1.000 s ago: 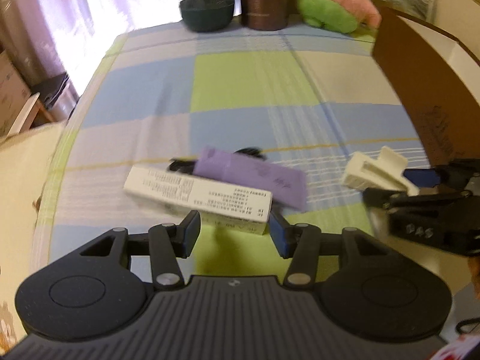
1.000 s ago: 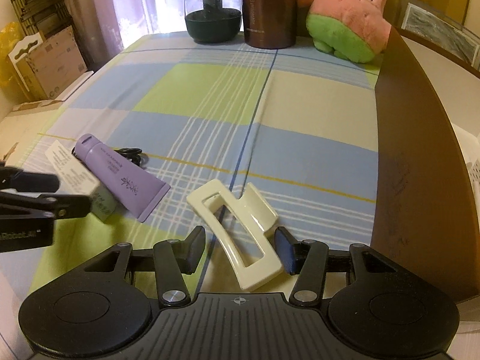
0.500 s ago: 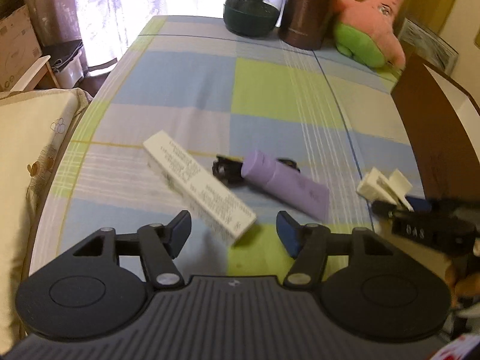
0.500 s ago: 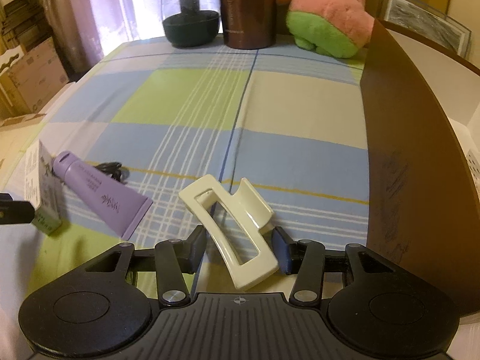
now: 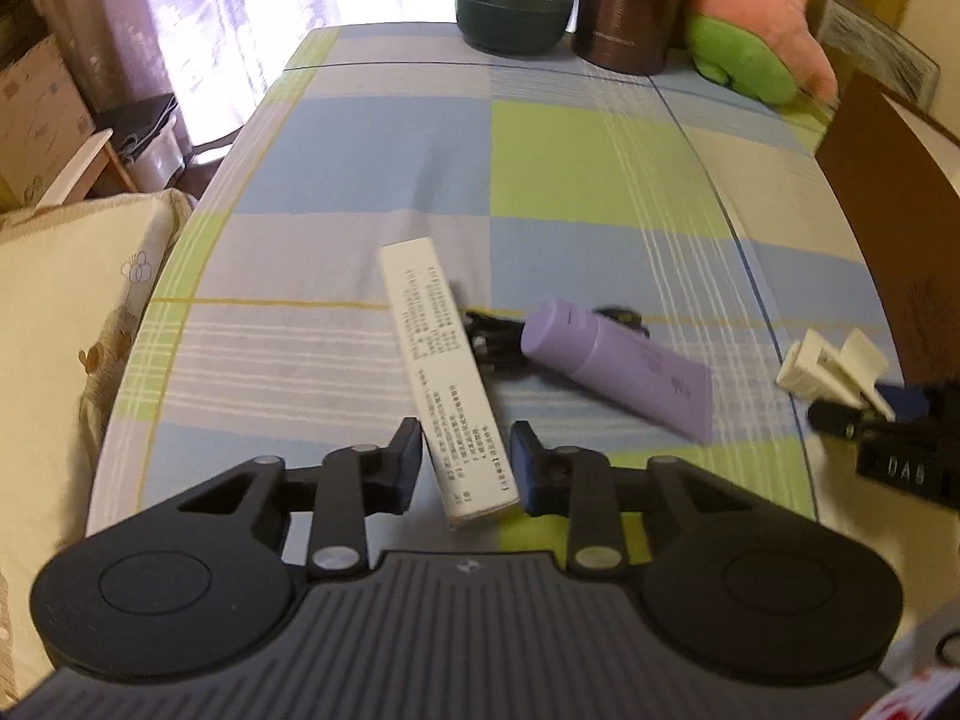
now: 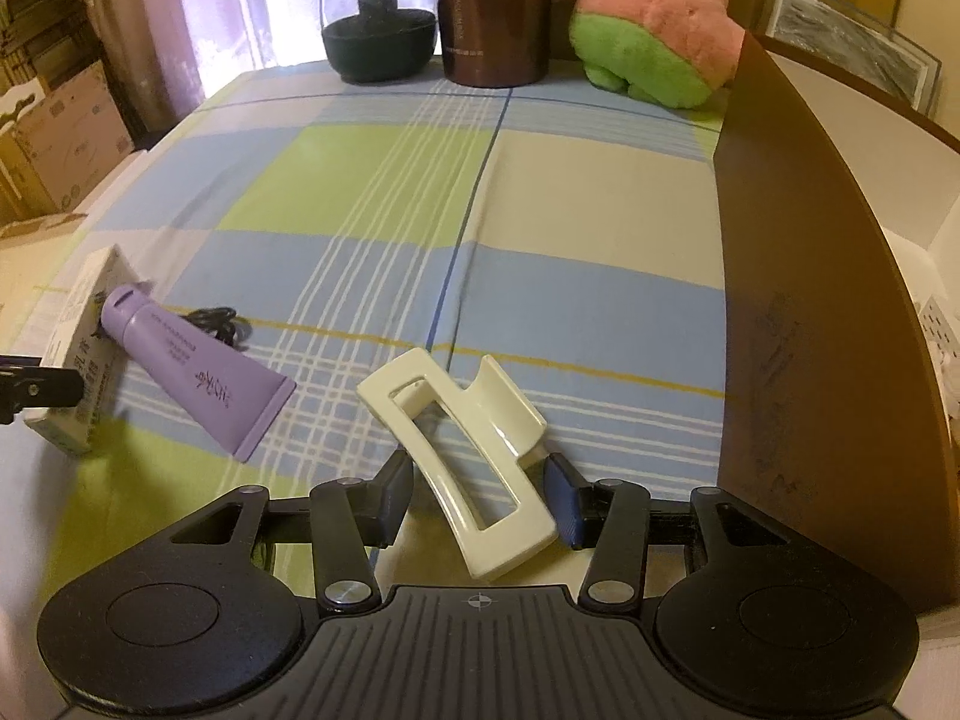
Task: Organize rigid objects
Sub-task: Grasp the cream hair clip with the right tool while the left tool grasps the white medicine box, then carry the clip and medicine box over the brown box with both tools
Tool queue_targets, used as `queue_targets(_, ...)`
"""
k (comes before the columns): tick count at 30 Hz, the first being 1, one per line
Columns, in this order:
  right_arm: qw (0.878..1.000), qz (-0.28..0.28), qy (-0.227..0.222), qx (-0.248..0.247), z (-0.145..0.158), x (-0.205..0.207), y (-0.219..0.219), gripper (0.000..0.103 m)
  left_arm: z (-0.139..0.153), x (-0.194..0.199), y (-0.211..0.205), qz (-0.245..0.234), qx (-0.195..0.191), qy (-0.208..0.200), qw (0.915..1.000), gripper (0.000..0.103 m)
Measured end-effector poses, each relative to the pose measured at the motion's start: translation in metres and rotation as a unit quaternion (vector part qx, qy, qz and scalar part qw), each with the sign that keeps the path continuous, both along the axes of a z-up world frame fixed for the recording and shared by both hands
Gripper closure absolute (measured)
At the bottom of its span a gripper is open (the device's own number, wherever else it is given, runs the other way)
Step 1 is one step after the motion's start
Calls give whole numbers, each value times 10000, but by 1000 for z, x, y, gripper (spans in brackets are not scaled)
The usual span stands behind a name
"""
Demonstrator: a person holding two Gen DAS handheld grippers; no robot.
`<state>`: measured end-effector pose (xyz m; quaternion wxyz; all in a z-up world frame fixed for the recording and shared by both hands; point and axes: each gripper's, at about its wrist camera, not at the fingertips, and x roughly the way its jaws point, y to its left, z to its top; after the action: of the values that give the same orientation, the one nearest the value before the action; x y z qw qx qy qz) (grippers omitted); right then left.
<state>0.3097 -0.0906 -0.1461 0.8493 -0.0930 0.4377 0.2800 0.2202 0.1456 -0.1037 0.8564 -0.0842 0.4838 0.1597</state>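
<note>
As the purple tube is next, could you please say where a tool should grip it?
Grip the purple tube across its round body just behind the cap, coming from above. The flat crimped tail offers little to hold, and a black cable lies against the cap end.

Daylight from far-left window behind curtain (image 5: 258,18), blown out to white-lilac glare in both views. Rest of room dim, warm yellow cast. Checked cloth (image 6: 372,180) evenly lit, soft sheen at far end. Faint shadows only, e.g. under white box (image 5: 444,378) near end. Left view: motion blur, worst at right edge on hair clip (image 5: 831,369); box text smeared. Right view sharper. Strong fisheye bowing and dark vignette at corners, both views.
</note>
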Motion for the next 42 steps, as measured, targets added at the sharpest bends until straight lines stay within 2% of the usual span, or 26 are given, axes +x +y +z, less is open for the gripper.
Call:
queue_targets(3, 9999, 67, -63, -82, 0, -7, -1, 60, 1, -11, -4, -173, 66, 70, 9998, 78)
queue_targets(4, 9999, 89, -80, -110, 0, -10, -2, 66, 1, -15, -6, -224, 77, 93, 9997, 78)
queue_targets(5, 9998, 112, -85, -149, -1, -13, -4, 68, 2, -19, -8, -266, 79, 115, 9995, 78)
queue_targets(10, 9997, 152, -99, -165, -1, -28, -12, 68, 3, -44, -21, -450, 53, 260, 9986, 79)
queue_targets(17, 9992, 375, -54, -88, -1, -58, -23, 66, 4, -71, -39, -674, -203, 298, 9971, 81)
queue_targets(19, 9987, 486, -43, -146, 0, -63, -22, 56, 4, -71, -39, -614, -255, 278, 9974, 79)
queue_targets(23, 9983, 547, -177, -93, 3, -67, -23, 51, 7, -62, -40, -730, -213, 146, 9970, 69)
queue_targets(32, 9963, 746, -404, -93, 8, -56, -14, 51, -1, -29, -37, -857, 55, 205, 9961, 70)
queue_targets(34, 9963, 769, -377, -85, 7, -54, -12, 57, -4, -25, -37, -881, 67, 265, 9957, 70)
queue_targets(37, 9961, 803, -319, -165, 3, -52, -10, 63, -10, -21, -38, -885, 104, 364, 9954, 81)
queue_targets(42, 9966, 761, -297, -107, 5, -54, -12, 64, -11, -24, -37, -868, 106, 371, 9955, 82)
